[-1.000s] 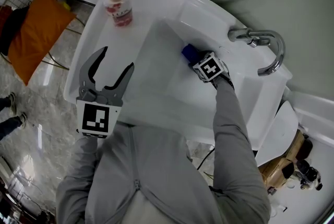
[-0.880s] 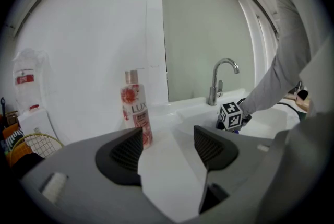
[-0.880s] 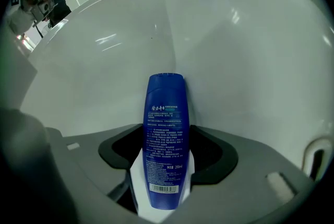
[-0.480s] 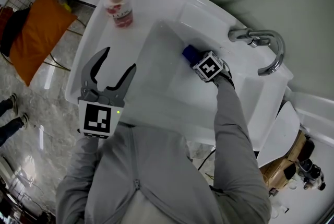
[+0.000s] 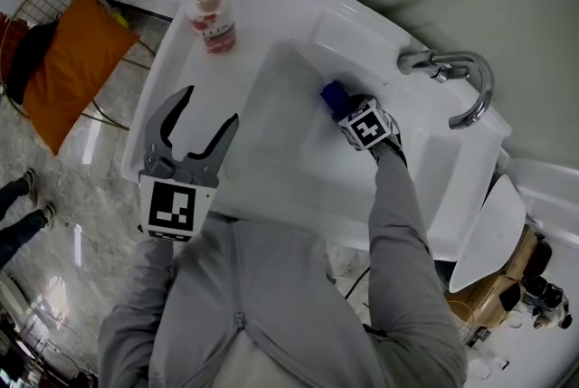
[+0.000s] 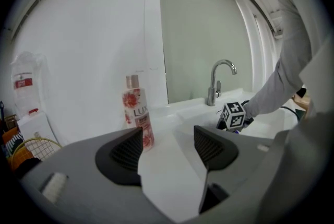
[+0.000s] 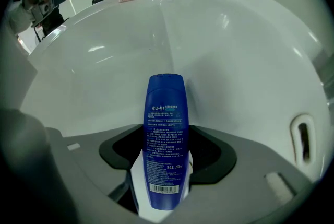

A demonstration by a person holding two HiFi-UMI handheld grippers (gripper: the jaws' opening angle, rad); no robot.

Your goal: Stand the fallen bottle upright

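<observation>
A blue bottle point(image 7: 166, 134) lies inside the white sink basin point(image 5: 280, 151), its flat end pointing away in the right gripper view. My right gripper point(image 7: 167, 157) reaches steeply down into the basin. Its jaws have just been closing, and both pads now press the bottle's sides. In the head view only the bottle's blue end point(image 5: 333, 93) shows beyond the gripper's marker cube. My left gripper point(image 5: 208, 106) hangs open over the counter left of the basin, nothing between its fingers point(image 6: 125, 152). A pink bottle point(image 5: 213, 20) stands upright on the counter's far left corner.
A chrome tap point(image 5: 452, 74) curves over the basin's far right side. Left of the counter, down on the marble floor, stands a wire chair with an orange cushion point(image 5: 68, 61). A person's feet point(image 5: 23, 196) show at the left edge.
The right gripper's marker cube has tilted slightly over the blue bottle. The left gripper stays where it was, still open. The head view has shifted a little.
</observation>
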